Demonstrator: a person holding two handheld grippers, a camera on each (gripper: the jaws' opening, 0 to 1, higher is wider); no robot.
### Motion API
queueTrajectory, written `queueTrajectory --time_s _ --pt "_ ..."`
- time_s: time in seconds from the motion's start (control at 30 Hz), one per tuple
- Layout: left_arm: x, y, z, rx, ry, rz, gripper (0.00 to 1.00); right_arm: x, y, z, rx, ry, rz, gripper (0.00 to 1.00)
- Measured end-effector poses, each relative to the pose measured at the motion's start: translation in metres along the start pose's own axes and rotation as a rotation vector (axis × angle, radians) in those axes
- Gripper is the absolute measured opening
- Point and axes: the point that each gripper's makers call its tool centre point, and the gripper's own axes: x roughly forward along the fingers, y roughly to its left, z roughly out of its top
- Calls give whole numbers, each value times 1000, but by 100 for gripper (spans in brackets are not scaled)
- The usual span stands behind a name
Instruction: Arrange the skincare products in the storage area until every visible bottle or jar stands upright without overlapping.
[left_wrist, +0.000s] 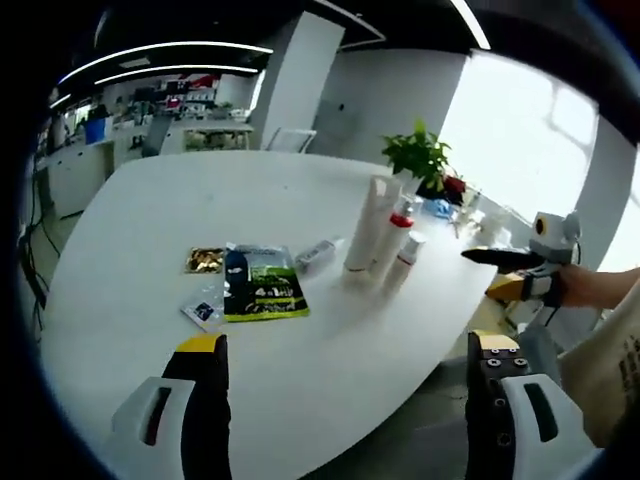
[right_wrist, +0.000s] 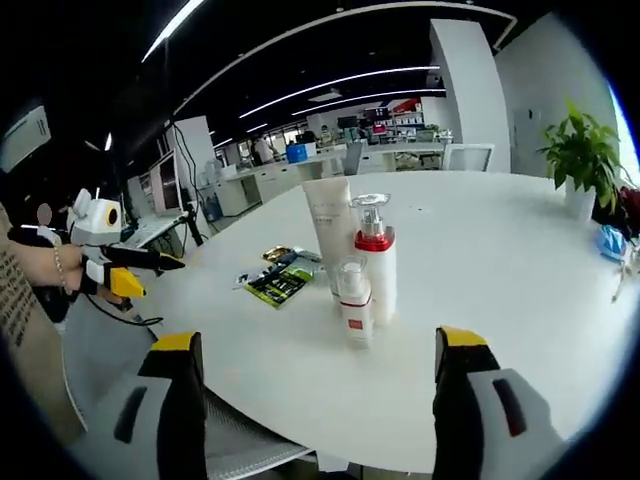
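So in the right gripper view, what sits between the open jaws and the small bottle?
Nothing: only bare white table lies between the right gripper and the small bottle, in the right gripper view.

white tube (right_wrist: 329, 232), red-collared pump bottle (right_wrist: 375, 262) and small clear-capped bottle (right_wrist: 355, 302) stand upright, clustered on the table.

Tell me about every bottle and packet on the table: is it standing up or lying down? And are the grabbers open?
white tube: standing upright.
pump bottle with red collar: standing upright, beside the tube.
small clear bottle: standing upright, in front of the pump bottle.
small tube: lying on its side.
green sachet: lying flat.
gold packet: lying flat.
left hand-held gripper: open, holding nothing.
right hand-held gripper: open, holding nothing.
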Motion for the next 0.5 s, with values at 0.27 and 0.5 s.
queueTrajectory --time_s 0.27,0.5 --pt "2 -2 2 3 1 -5 97 1 0 0 13 -1 10 100" --pt "8 -3 7 11 3 -13 97 4 -4 1 14 0 7 100"
